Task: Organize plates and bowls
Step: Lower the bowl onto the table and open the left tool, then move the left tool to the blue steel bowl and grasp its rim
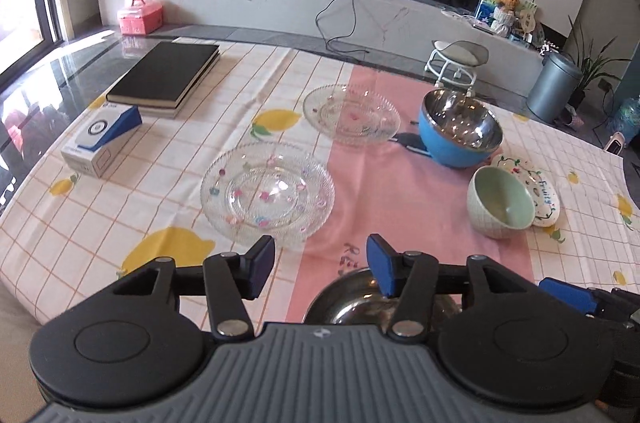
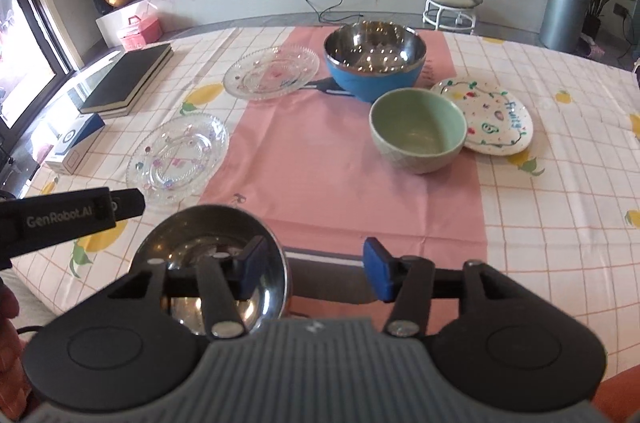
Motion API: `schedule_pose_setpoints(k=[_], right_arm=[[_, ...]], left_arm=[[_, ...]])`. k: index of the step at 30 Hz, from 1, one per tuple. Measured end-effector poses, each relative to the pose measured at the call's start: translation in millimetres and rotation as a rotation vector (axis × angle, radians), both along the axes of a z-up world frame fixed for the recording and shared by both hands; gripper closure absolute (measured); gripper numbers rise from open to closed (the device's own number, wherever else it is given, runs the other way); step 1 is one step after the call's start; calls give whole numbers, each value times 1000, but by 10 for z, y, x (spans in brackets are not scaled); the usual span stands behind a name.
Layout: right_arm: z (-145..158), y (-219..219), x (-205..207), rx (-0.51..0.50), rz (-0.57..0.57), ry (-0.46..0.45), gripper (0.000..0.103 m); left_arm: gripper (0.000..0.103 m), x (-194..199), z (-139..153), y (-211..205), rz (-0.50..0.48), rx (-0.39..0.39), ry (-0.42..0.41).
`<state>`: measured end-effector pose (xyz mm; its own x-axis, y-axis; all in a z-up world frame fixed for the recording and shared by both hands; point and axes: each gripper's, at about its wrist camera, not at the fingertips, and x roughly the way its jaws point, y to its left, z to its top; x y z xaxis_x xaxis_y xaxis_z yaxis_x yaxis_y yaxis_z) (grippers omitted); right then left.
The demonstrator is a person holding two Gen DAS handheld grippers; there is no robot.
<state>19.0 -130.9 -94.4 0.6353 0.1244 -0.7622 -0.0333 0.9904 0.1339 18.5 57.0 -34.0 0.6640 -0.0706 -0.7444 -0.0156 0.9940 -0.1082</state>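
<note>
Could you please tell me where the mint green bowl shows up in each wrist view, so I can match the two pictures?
Left wrist view: the mint green bowl is at right of centre, tilted, overlapping the painted plate.
Right wrist view: the bowl is just right of centre, upright.
Shared landmark: the blue steel-lined bowl behind it.

Near the table's front edge sits a steel bowl (image 2: pixel 208 263), upright; mid-table lie two glass plates (image 2: pixel 178 159) (image 2: pixel 272 73), a blue bowl (image 2: pixel 374 63), a green bowl (image 2: pixel 418 129) touching a painted plate (image 2: pixel 496 117).
</note>
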Motion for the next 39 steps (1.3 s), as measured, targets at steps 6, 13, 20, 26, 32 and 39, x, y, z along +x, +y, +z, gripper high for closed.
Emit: schedule_pose_setpoints(k=[6, 13, 20, 26, 32, 39], right_arm=[[232, -212, 174, 12, -36, -57, 43], [364, -491, 452, 17, -86, -95, 43], [376, -679, 844, 16, -122, -96, 44], [292, -809, 1279, 19, -148, -72, 44], [122, -929, 1753, 43, -158, -27, 46], [-113, -1012, 2262, 73, -156, 29, 49]], left_arm=[[38, 196, 184, -124, -67, 11, -39], [38, 532, 304, -306, -155, 15, -67], [38, 1026, 340, -484, -233, -26, -31], [38, 1504, 296, -715, -268, -25, 2], [40, 1967, 93, -935, -287, -38, 75], [40, 2398, -288, -1021, -274, -71, 160]])
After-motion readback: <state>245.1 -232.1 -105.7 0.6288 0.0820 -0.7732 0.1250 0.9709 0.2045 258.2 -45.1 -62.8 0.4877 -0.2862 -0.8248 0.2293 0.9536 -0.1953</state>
